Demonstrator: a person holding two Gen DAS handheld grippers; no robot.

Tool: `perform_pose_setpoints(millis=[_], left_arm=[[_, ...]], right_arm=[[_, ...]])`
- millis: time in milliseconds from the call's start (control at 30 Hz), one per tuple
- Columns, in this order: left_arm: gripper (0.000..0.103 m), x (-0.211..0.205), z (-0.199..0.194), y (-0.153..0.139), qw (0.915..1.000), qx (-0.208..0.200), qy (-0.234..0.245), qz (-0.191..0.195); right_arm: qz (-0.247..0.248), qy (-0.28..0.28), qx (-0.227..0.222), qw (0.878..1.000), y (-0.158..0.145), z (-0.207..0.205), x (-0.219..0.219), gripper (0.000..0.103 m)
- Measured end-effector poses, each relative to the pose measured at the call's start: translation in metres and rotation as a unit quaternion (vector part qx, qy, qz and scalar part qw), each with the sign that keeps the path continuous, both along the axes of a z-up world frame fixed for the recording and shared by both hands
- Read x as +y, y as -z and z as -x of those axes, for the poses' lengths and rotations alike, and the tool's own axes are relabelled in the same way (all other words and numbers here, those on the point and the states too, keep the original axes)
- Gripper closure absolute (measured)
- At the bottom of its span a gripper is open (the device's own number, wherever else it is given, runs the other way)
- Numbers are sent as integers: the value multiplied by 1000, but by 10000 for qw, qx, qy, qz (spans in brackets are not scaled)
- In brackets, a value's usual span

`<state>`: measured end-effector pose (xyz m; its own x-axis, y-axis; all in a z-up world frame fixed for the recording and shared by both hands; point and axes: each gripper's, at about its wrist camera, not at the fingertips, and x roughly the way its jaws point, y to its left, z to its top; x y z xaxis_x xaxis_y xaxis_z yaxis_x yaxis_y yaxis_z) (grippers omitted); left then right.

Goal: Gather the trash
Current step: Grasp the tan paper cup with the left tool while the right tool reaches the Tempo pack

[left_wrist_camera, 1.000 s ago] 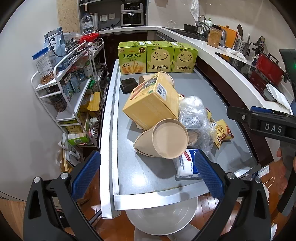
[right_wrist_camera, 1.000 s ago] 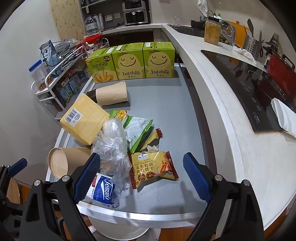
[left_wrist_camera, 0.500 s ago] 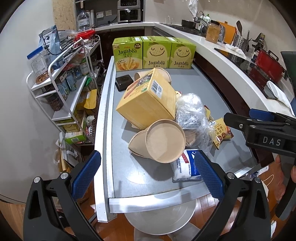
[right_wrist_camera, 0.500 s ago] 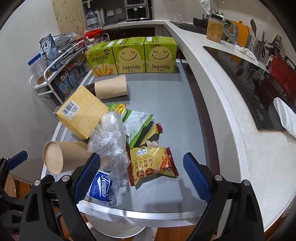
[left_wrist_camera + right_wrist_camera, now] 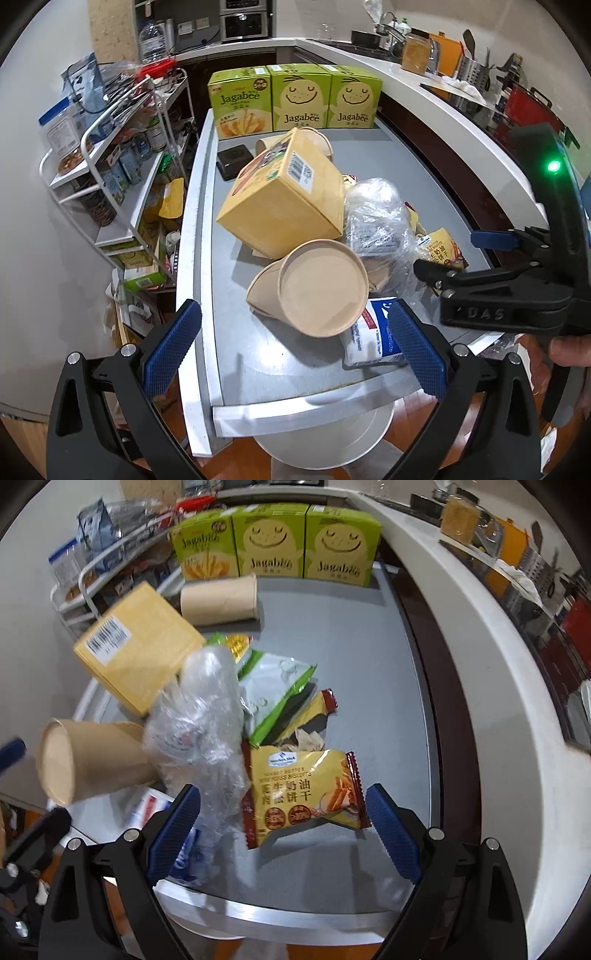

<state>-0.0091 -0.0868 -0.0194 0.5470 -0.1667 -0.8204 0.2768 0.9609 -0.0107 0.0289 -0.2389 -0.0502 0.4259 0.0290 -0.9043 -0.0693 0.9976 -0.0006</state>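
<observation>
Trash lies piled on a grey table (image 5: pixel 240 354): a yellow carton (image 5: pixel 284 195), a paper cup (image 5: pixel 314 288) on its side, crumpled clear plastic (image 5: pixel 376 218), a blue-white tissue pack (image 5: pixel 373 336) and a yellow biscuit wrapper (image 5: pixel 306 794). A green-white wrapper (image 5: pixel 277 690) and a second paper cup (image 5: pixel 221 598) lie farther back. My left gripper (image 5: pixel 295 347) is open just before the near cup. My right gripper (image 5: pixel 284 830) is open, its fingers on either side of the biscuit wrapper's near end, close above the table.
Three green Jagabee boxes (image 5: pixel 295 99) stand at the table's far end. A wire shelf rack (image 5: pixel 122 155) with goods stands left. A white counter (image 5: pixel 480 672) with a cooktop runs along the right. A round white bin (image 5: pixel 325 439) sits below the table's near edge.
Both grippers have moved forward toward the pile. The right gripper has come down close around the biscuit wrapper and now shows large in the left wrist view.
</observation>
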Motion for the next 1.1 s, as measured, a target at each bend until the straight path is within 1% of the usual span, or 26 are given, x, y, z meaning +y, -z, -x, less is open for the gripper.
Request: perform_pose_setpoints(millis=[67, 167, 300, 400, 533, 633, 800, 867, 933, 1100], left_arm=[[2, -4, -4, 3, 10000, 19, 53, -50], [2, -6, -10, 7, 9999, 82, 125, -61], [2, -4, -12, 7, 9997, 159, 186, 73], [2, -1, -11, 6, 9996, 149, 205, 123], [2, 2, -14, 8, 9986, 275, 304, 341], [2, 3, -12, 8, 9987, 270, 344, 264], [2, 6, -9, 11, 9981, 291, 437, 325], [2, 2, -12, 14, 9982, 300, 452, 239], [2, -1, -14, 15, 9983, 263, 472, 209], [2, -8, -22, 19, 9988, 179, 459, 0]], right_arm=[[189, -57, 81, 9998, 7, -3, 0, 14], [253, -145, 331, 9990, 16, -9, -2, 14], [334, -427, 528, 9971, 19, -10, 1, 14], [210, -651, 549, 9961, 13, -3, 3, 13], [415, -839, 653, 9935, 13, 0, 6, 12], [601, -1010, 738, 9903, 11, 6, 8, 12], [735, -1159, 781, 9874, 9, 17, 10, 12], [825, -1111, 804, 9871, 15, 11, 13, 12], [744, -1064, 808, 9882, 20, 3, 15, 12], [879, -1044, 916, 9864, 34, -15, 20, 12]])
